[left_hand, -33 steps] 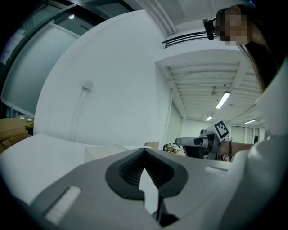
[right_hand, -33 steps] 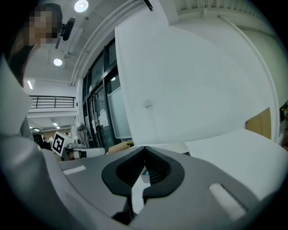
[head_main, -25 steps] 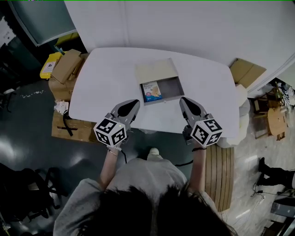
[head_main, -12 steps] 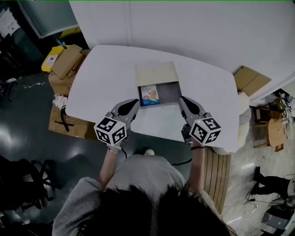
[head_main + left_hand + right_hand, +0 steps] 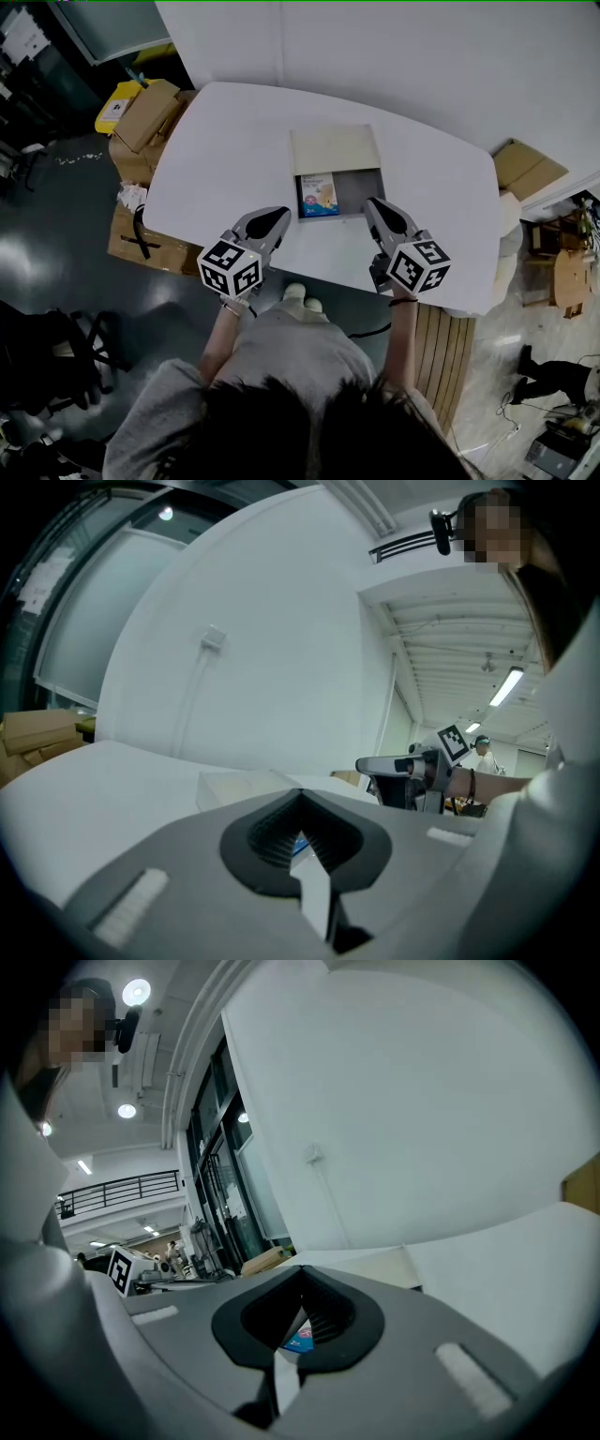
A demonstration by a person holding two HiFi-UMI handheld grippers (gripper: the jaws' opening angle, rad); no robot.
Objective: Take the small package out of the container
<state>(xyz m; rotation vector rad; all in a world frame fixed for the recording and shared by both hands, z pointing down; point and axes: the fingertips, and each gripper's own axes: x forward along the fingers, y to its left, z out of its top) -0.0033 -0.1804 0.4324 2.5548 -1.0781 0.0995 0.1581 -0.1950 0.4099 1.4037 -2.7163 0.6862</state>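
Jaws pressed together, my grey left gripper [image 5: 279,215] and right gripper [image 5: 372,204] flank the near-edge open grey box [image 5: 362,184], poised for its small blue package [image 5: 319,195].

Industrial lab or workshop hall.
Cardboard boxes [image 5: 141,117] on a dark glossy floor [image 5: 56,253] by a white table [image 5: 225,159]; glazed partitions [image 5: 214,1185], mezzanine railing [image 5: 122,1188], strip lights [image 5: 511,684].

The head view was dim: the white table [image 5: 225,159] showed pale against the dark floor [image 5: 56,253] left of it, and the container [image 5: 361,186] on it was shadowed inside. Both gripper views bowed toward black round edges. Ceiling lamps [image 5: 137,992] glared above the table.
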